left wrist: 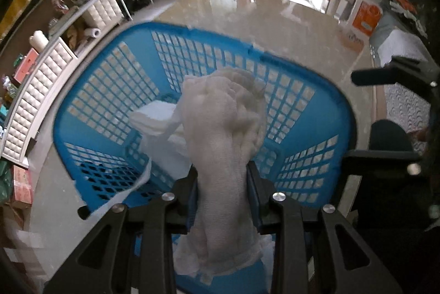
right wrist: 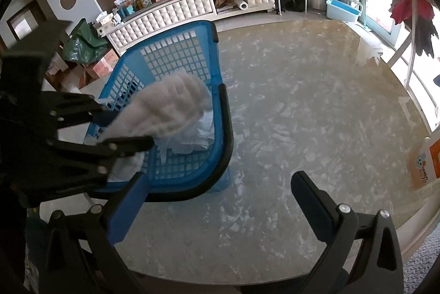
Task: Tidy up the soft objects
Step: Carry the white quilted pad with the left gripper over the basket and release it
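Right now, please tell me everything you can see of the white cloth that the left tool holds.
The white cloth looks like soft, gauzy woven fabric, bunched into a thick roll. The left tool clamps it between both fingers, and its crumpled end sticks forward above the open blue basket. It hangs over other white items lying inside, not visibly touching them.

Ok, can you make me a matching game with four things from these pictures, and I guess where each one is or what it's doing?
Things:
1. left gripper
2. right gripper
3. blue basket
4. paper towel roll

States:
A. lying in the cabinet's open shelf
B. open, holding nothing
C. standing on the round table
D. squeezing the white cloth

Pairs: 1-D, 2-B, 3-C, 4-A
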A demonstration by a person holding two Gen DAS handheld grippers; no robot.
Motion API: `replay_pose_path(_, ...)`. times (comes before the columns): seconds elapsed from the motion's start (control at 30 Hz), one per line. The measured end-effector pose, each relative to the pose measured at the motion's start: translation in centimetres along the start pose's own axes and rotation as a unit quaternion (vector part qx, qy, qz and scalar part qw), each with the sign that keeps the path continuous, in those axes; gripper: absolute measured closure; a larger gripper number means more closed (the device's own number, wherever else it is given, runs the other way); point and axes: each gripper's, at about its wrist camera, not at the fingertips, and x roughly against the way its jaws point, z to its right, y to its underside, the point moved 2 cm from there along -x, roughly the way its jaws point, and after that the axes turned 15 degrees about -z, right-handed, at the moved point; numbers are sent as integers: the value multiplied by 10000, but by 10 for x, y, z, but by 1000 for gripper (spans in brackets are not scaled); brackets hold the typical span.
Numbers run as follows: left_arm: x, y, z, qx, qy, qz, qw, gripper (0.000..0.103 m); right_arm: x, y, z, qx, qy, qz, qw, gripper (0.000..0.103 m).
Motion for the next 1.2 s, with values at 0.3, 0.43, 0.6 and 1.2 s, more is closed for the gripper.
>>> replay_pose_path(0.3, -15, -14, -6, -361, 273, -330, 9984, 74, 1, 5, 2, -76, -172, -58, 9998, 0)
replay_pose_path(0.43, -31, -19, -8, -433, 60, -624, 9971, 74, 1, 6, 4, -116, -270, -66, 9995, 0)
replay_pose_path(0.6, -39, -21, -2, -484, 71, -654, 9967, 74, 2, 4, 6, -142, -312, -74, 9994, 0)
replay_pose_path(1.2, -28, -18, -7, -411, -350, -371, 9979, 37, 11, 8, 9, -274, -234, -58, 9993, 0)
